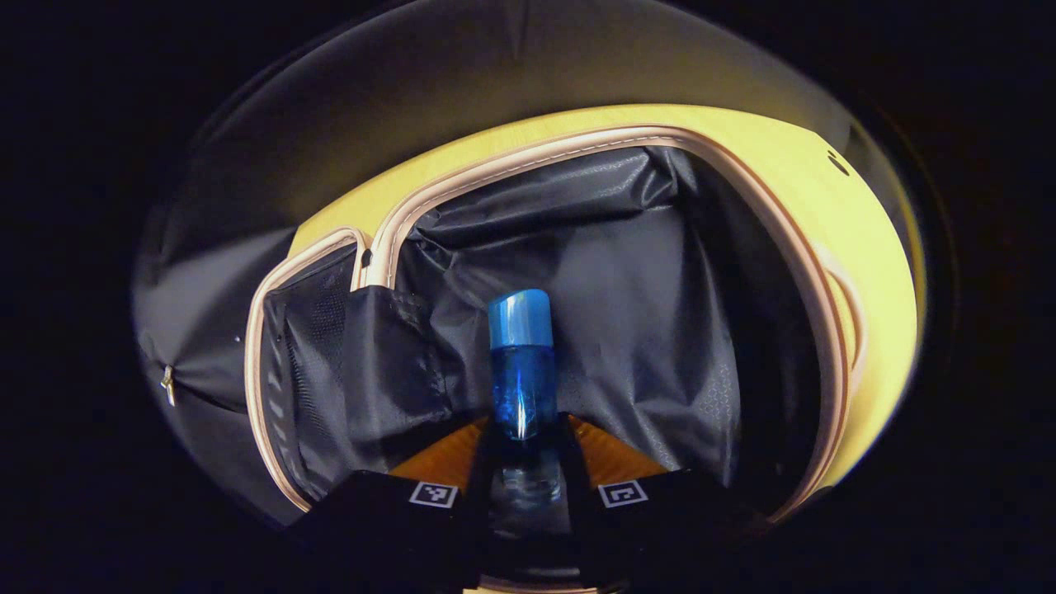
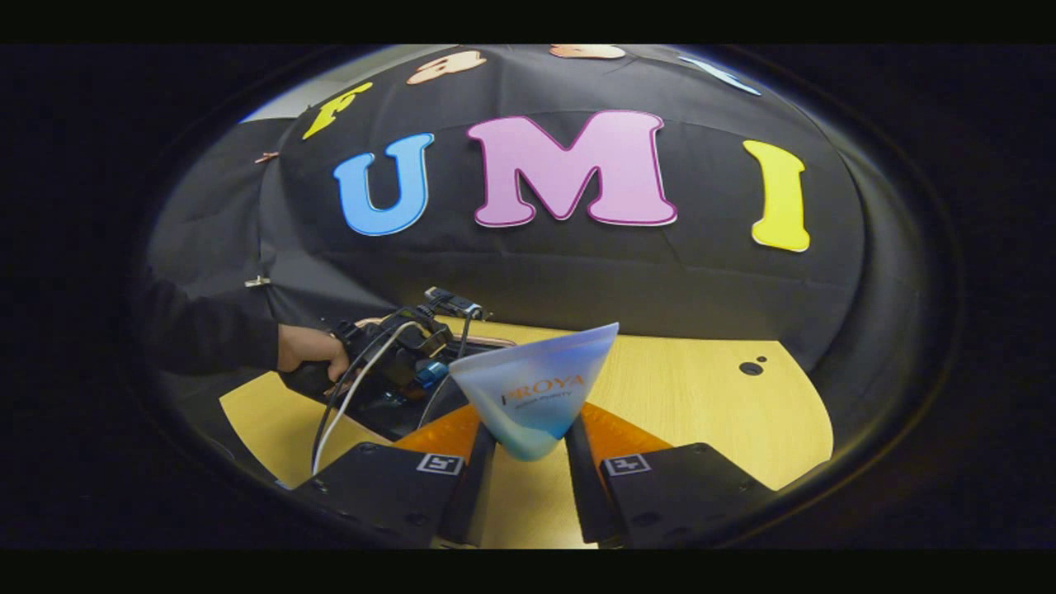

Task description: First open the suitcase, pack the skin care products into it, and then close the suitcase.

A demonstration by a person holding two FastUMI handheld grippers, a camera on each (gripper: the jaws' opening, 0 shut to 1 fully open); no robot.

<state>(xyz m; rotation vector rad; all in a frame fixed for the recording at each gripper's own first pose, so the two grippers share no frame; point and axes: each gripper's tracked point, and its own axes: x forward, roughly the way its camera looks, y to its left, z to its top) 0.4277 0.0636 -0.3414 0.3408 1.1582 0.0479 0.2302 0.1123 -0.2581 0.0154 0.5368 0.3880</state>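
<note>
The left gripper (image 1: pixel 525 462) pinches the blue bottle (image 1: pixel 521 363), rigid and probably slippery, low on its body above the open suitcase (image 1: pixel 627 313), while the right gripper (image 2: pixel 530 450), at 6 o'clock over the worktop (image 2: pixel 701 396), squeezes a soft tube (image 2: pixel 536 388) near its narrow end.

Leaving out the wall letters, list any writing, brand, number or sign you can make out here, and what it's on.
Tube: a brand word over a smaller line. This is label print, so it is not read out, and the smaller line is too blurred anyway.
Blue bottle: no readable text.
Square markers: coded patterns, no words or numbers.
</note>
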